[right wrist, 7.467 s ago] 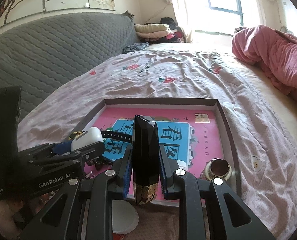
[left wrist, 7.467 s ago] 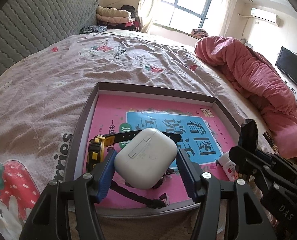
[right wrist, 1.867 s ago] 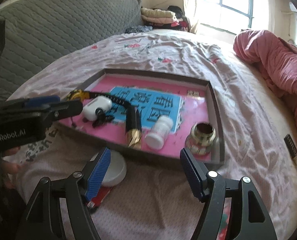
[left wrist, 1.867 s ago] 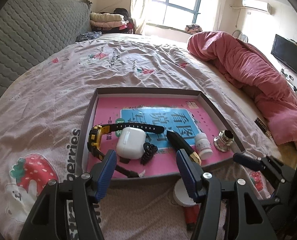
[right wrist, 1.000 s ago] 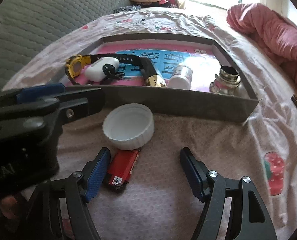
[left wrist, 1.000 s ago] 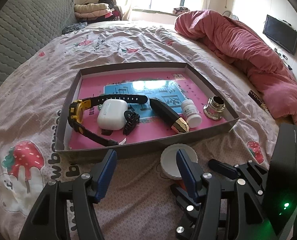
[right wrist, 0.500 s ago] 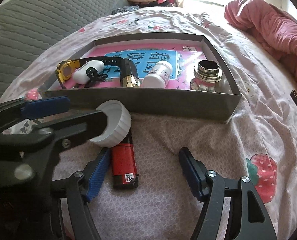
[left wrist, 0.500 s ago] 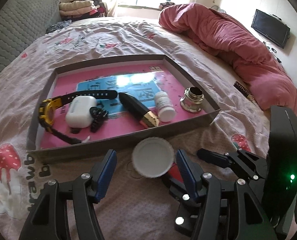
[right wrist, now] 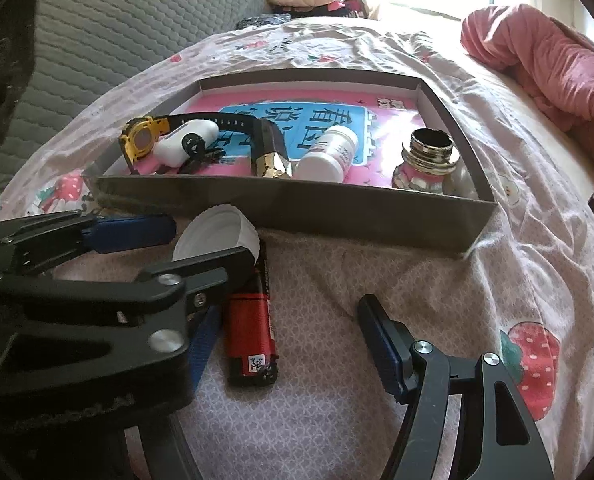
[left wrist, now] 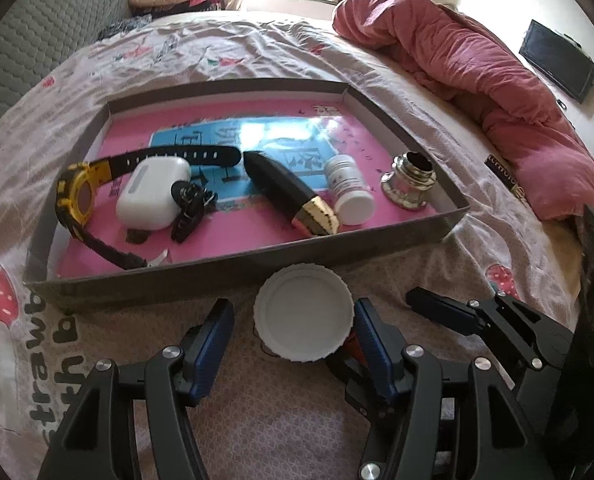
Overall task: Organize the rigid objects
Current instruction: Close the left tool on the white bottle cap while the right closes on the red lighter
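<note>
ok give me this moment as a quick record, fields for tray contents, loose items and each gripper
tray: watch, white earbud case, black and gold case, white pill bottle, metal-necked jar
loose on bedsheet: white lid, red lighter
left gripper: jaws open, either side of white lid
right gripper: jaws open, around red lighter
bed: pink quilt bunched at right

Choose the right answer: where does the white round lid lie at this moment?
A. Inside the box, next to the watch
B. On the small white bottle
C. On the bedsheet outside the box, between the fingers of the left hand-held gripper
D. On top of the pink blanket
C: the white round lid lies on the bedsheet in front of the box, between the open fingers of the left hand-held gripper.
</note>
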Demonstrator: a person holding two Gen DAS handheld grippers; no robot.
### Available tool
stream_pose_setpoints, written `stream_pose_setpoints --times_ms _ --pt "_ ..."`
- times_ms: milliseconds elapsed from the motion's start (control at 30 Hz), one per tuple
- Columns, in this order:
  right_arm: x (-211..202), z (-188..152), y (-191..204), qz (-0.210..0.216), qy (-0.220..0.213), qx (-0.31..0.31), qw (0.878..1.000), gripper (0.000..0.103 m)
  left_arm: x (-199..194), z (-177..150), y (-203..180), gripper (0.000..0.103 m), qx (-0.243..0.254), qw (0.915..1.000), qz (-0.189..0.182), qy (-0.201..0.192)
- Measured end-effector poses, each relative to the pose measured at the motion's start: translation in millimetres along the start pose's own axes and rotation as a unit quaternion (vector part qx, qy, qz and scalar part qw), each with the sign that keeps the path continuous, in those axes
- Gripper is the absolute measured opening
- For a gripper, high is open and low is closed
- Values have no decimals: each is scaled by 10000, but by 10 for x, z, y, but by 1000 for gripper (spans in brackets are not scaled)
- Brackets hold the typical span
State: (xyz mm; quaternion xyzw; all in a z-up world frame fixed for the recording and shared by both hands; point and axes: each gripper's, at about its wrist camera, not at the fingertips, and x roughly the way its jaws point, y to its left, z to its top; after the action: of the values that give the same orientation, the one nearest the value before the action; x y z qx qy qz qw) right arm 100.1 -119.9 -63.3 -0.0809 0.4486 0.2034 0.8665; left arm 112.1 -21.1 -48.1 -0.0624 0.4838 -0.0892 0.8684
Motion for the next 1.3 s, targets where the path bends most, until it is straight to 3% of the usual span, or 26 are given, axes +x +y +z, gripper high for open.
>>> stream_pose_setpoints --times_ms 100,233,433,567,633,800,1300 --pt "30 -3 68 -116 -31 -249 9996 70 46 -4 52 61 -84 9999 28 50" --pt "68 -4 164 -145 -54 -573 9982 55 87 -2 150 61 -258 9996 -17 72" --pt "107 19 129 -111 3 -597 9982 46 115 4 196 61 -322 9994 -73 44" --pt "85 31 83 -125 0 -657 9978 25 124 1 219 61 -324 9994 -120 33" --pt "72 34 34 -79 17 -626 9980 21 132 -1 221 60 -317 9994 -100 46" --pt "-3 39 -101 -32 -38 -437 9990 21 143 16 202 52 -231 9997 82 53" --pt "-275 133 -186 333 -409 -146 9985 21 6 7 208 51 -360 9993 -94 81"
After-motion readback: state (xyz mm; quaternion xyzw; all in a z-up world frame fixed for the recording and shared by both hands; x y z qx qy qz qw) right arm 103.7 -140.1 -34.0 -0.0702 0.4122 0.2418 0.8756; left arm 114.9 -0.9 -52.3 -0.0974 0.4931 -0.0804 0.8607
